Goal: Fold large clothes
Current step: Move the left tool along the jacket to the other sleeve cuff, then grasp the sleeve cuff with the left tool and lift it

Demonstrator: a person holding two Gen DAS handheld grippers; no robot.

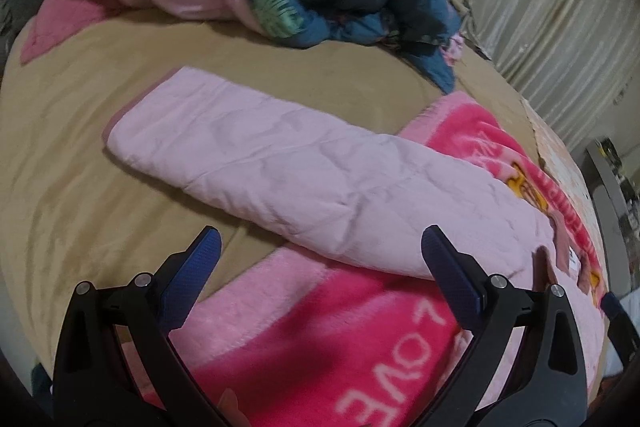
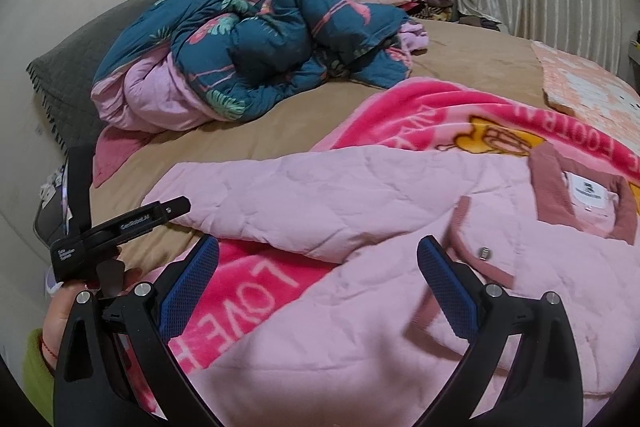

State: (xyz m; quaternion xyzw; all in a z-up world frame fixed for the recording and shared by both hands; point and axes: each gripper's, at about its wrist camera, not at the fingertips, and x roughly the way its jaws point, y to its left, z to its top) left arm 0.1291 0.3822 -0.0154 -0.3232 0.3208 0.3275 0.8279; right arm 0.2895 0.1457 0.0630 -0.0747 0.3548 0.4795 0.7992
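Pink quilted jacket lies flat on pink blanket, sleeve stretching toward 10 o'clock. Your left gripper and right gripper hover above, jaws spread, empty. Padding looks soft, light, springy; pinch sleeve cuff. Only right view shows collar; left view shows cuff end.

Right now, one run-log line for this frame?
stage: jacket laid out, sleeve extended | left gripper: open, empty | right gripper: open, empty | pink quilted jacket: on pink fleece blanket
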